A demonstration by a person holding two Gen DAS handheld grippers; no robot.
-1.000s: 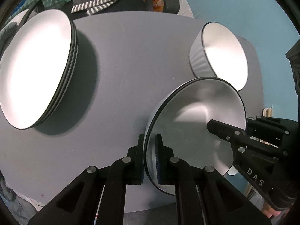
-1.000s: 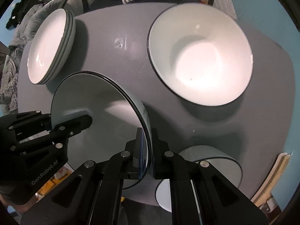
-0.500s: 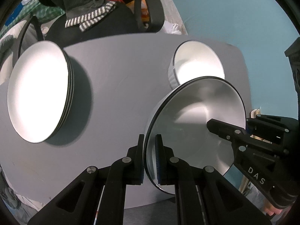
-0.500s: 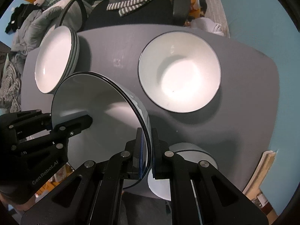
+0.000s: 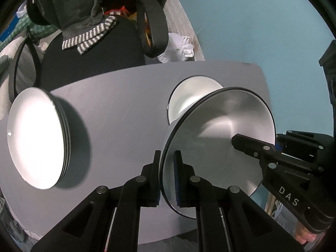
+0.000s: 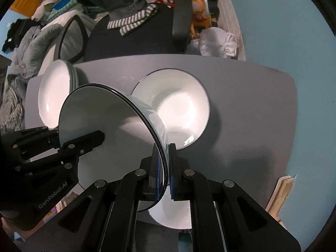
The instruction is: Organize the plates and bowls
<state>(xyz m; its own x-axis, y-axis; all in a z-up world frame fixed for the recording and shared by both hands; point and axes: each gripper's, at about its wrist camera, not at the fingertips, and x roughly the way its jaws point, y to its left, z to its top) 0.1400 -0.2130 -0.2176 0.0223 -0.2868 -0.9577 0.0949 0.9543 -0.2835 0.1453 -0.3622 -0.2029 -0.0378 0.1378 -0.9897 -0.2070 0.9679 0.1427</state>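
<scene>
Left wrist view
- Left gripper (image 5: 167, 163): jaws closed on the near rim of the held bowl (image 5: 218, 159), one finger outside the wall, one inside.
- Held bowl: white with a dark rim, tilted on edge, lifted above the grey table (image 5: 126, 109), opening turned to the right.
- Right gripper (image 5: 252, 145): enters from the right edge; one finger lies inside the bowl at the far rim, the other finger is behind the wall. Clamped on the same bowl.
- Plate stack (image 5: 35, 130): several white dark-rimmed pieces nested together at the left side of the table, well apart from the held bowl.
- Second bowl (image 5: 187, 96): rests on the table behind the held bowl, partly hidden by it.
- Office chair (image 5: 94, 48): black, beyond the far table edge, with a striped cloth (image 5: 90, 35) draped on it.

Right wrist view
- Right gripper (image 6: 167, 161): jaws pressed together on the rim of the held bowl (image 6: 117, 130), a finger either side of the wall.
- Left gripper (image 6: 84, 141): comes in from the left edge; one finger lies inside the bowl, gripping the opposite rim.
- Second bowl (image 6: 180, 105): upright on the table (image 6: 252, 109), just behind the held bowl.
- Plate stack (image 6: 54, 94): at the far left corner of the table.
- Third bowl (image 6: 174, 214): white, partly visible below the gripper fingers at the near table edge; mostly hidden.
- White plastic bag (image 6: 218, 40): on the floor beyond the table, beside the chair (image 6: 130, 42).
</scene>
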